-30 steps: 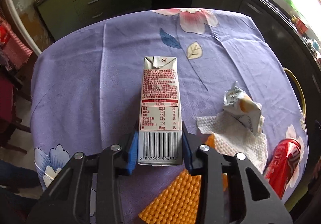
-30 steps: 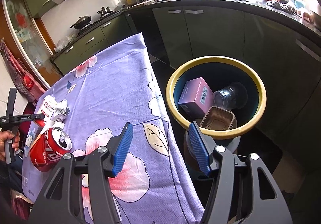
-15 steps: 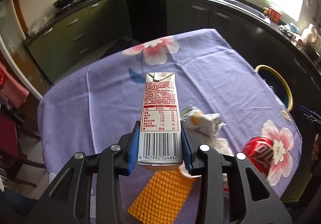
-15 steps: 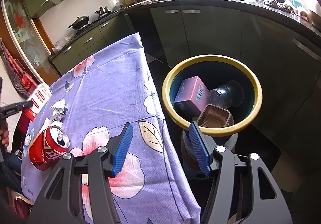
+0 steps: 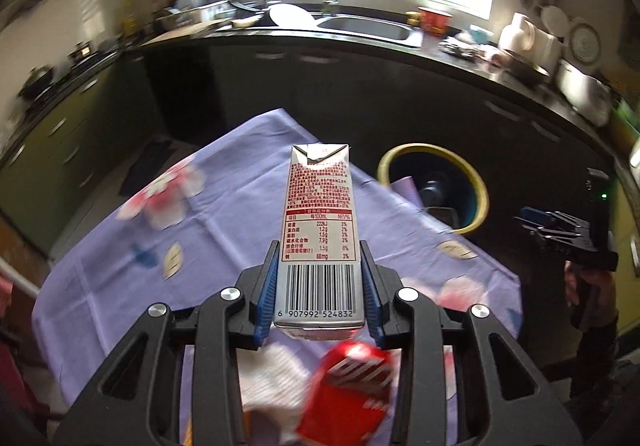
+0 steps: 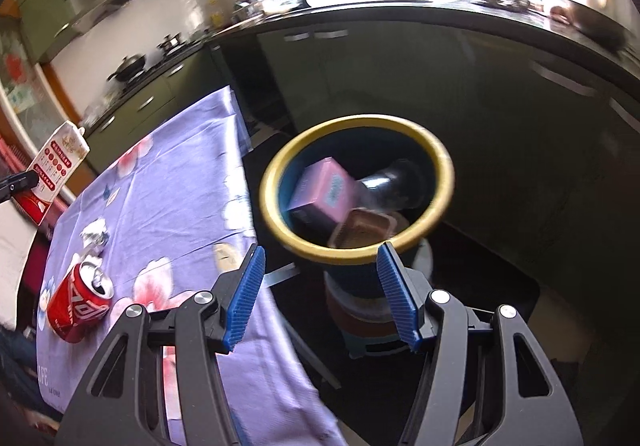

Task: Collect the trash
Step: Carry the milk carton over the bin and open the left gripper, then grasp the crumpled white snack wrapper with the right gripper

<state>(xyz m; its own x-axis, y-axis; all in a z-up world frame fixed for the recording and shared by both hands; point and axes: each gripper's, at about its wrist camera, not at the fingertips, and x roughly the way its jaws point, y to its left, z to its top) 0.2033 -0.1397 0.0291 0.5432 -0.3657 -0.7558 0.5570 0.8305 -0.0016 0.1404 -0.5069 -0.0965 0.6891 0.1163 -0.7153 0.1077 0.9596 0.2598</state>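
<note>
Carrying the carton [image 5: 319, 242], clamped between the left gripper [image 5: 319, 288] jaws, binward; bin [image 5: 476, 182] lies ahead-right. Right gripper [image 6: 320, 296] gapes empty.

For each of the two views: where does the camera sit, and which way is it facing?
Left wrist: behind the left tool, which grips the drink carton, facing the sink counter; the person's other hand shows.
Right wrist: behind the open right tool, facing the yellow-rimmed bin.
Shared: carton, bin, red can, purple tablecloth.
</note>
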